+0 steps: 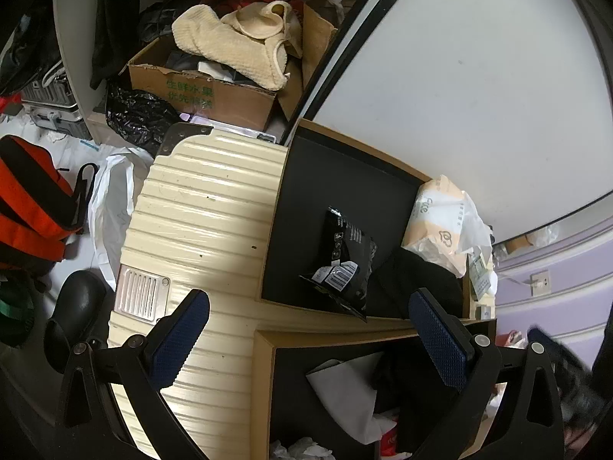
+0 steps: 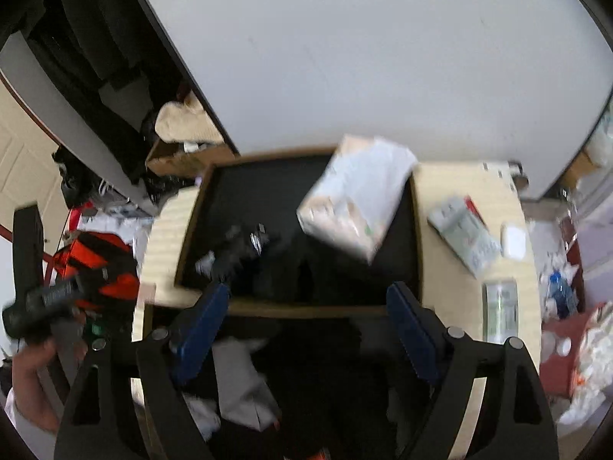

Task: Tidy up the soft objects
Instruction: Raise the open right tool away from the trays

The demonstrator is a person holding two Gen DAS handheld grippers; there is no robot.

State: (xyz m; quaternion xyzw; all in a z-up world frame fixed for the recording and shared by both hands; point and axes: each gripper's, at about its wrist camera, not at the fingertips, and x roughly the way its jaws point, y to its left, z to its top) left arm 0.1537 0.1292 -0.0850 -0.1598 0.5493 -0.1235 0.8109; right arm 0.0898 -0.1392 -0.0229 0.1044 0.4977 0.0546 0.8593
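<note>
Both tools, left (image 1: 308,337) and right (image 2: 308,326), stand apart and empty. The tissue pack (image 2: 356,195) lies tilted at the far right corner of the dark tray (image 2: 199,237) on the table (image 2: 459,191). Best to let it settle flat before reaching for the next item.

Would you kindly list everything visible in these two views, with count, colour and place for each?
tissue pack: one, white and peach, at the far right corner of the far tray
black packet: one, black with white labels, inside the far tray
far tray: one, black with tan rim, beside the suitcase
near tray: one, black with tan rim, holding dark and white cloth
suitcase: one, cream, ribbed, lying flat
cardboard box: one, brown, beyond the suitcase
knit garment: one, cream, on top of the box
orange bag: one, orange and black, on the floor
left hand-held gripper: black with blue pads, open, empty
right hand-held gripper: black with blue pads, open, empty
</note>
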